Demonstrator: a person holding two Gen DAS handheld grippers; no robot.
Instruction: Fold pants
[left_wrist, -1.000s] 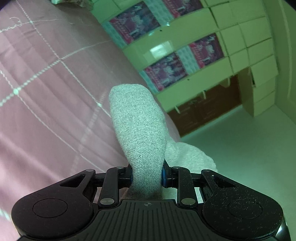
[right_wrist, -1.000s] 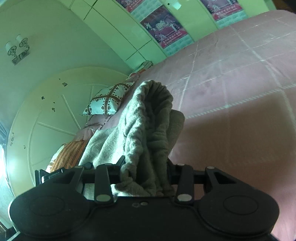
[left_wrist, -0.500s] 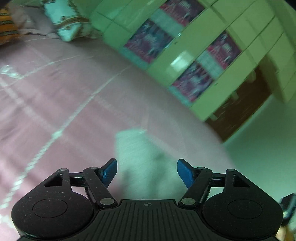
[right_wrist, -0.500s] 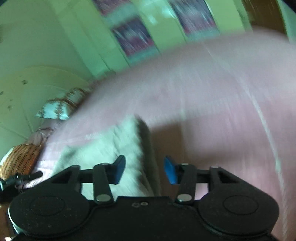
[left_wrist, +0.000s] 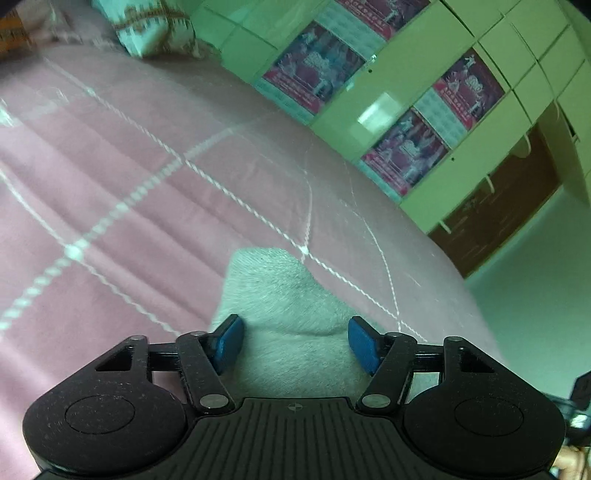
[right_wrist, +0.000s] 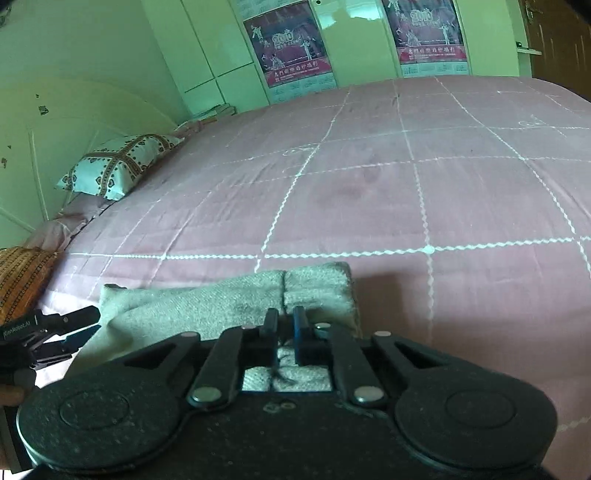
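Observation:
The grey knit pants (right_wrist: 221, 306) lie flat on the pink bed, folded into a long strip with a doubled end at the right (right_wrist: 317, 284). My right gripper (right_wrist: 285, 325) is nearly shut just above that end, with nothing between its pads. My left gripper (left_wrist: 295, 341) is open, its blue pads on either side of the pants' other end (left_wrist: 273, 291), not pinching it. The left gripper also shows at the left edge of the right wrist view (right_wrist: 70, 328), open beside the cloth.
The pink quilted bedspread (right_wrist: 369, 184) stretches far ahead. A patterned pillow (right_wrist: 118, 166) and an orange cushion (right_wrist: 18, 280) lie at the headboard side. Green wardrobes with posters (left_wrist: 406, 147) stand beyond the bed's far edge.
A second ago both grippers held the pants up, pinched. Both let go; the pants now lie flat on the bed. The right gripper then closed again, empty.

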